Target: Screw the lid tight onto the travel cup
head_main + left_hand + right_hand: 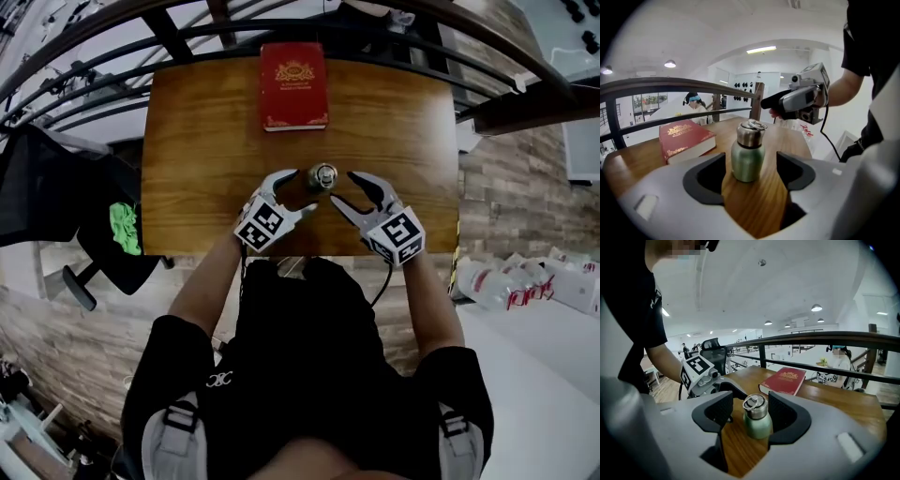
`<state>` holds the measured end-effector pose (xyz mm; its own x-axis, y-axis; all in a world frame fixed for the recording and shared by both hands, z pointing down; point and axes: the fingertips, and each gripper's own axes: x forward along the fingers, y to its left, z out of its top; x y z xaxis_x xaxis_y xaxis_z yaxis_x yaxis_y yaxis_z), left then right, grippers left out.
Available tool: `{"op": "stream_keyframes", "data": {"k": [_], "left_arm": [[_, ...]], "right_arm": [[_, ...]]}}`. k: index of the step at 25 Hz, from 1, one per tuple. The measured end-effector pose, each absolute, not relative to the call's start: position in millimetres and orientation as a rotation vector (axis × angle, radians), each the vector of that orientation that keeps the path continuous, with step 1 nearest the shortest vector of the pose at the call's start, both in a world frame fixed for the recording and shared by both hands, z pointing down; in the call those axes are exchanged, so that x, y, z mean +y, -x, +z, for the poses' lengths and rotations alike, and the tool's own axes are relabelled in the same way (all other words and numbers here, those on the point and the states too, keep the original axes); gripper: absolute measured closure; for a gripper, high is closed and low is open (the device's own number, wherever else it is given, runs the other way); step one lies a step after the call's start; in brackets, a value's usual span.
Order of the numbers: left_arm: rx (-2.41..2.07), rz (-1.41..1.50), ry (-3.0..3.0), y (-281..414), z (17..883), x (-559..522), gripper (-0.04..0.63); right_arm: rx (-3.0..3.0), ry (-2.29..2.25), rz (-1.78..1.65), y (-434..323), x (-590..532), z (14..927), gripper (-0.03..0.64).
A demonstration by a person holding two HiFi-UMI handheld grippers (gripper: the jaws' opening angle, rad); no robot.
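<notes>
A small green travel cup [322, 177] with a steel lid and a ring on top stands upright near the front edge of the wooden table [206, 141]. My left gripper [302, 192] is open just left of it, and my right gripper [343, 188] is open just right of it. In the left gripper view the cup [747, 152] stands between the spread pads of the left gripper [750, 171], clear of both. In the right gripper view the cup [757, 420] stands just beyond the tips of the right gripper [750, 416], untouched.
A red hardcover book [293, 86] lies at the table's far edge, behind the cup. A dark metal railing [811, 338] runs behind the table. A black office chair [103, 234] stands to the left, and the person's torso is close to the near edge.
</notes>
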<state>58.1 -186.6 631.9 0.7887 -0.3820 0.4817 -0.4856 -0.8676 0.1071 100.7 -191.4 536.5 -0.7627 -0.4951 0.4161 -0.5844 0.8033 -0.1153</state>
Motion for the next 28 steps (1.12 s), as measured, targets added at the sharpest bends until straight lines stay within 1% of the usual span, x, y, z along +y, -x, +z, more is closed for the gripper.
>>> {"op": "stream_keyframes", "data": {"k": [4,11,12,15,28], "left_arm": [[-0.675,0.691,-2.741,-62.3,650.4,-194.6,0.213],[-0.583,0.72,-2.757,-77.9,673.0,-200.4,0.213],[-0.564,0.725,-2.763,-81.1,675.6,-199.5,0.213],[-0.535,0.72,-2.779,-88.2,681.4,-201.3,0.213],[-0.526,0.669,-2.815,-92.3,691.6,-208.4,0.21]], "right_arm": [[-2.601,-0.759,0.31,-98.4,-198.7,549.4,0.407],[-2.585,-0.62,0.218,-80.1,-207.1,560.9,0.407],[-2.578,-0.592,0.202,-77.2,-206.0,562.9,0.39],[-2.546,-0.52,0.16,-72.4,-207.4,569.9,0.371],[-2.443,-0.231,0.119,-64.9,-204.7,594.8,0.371]]}}
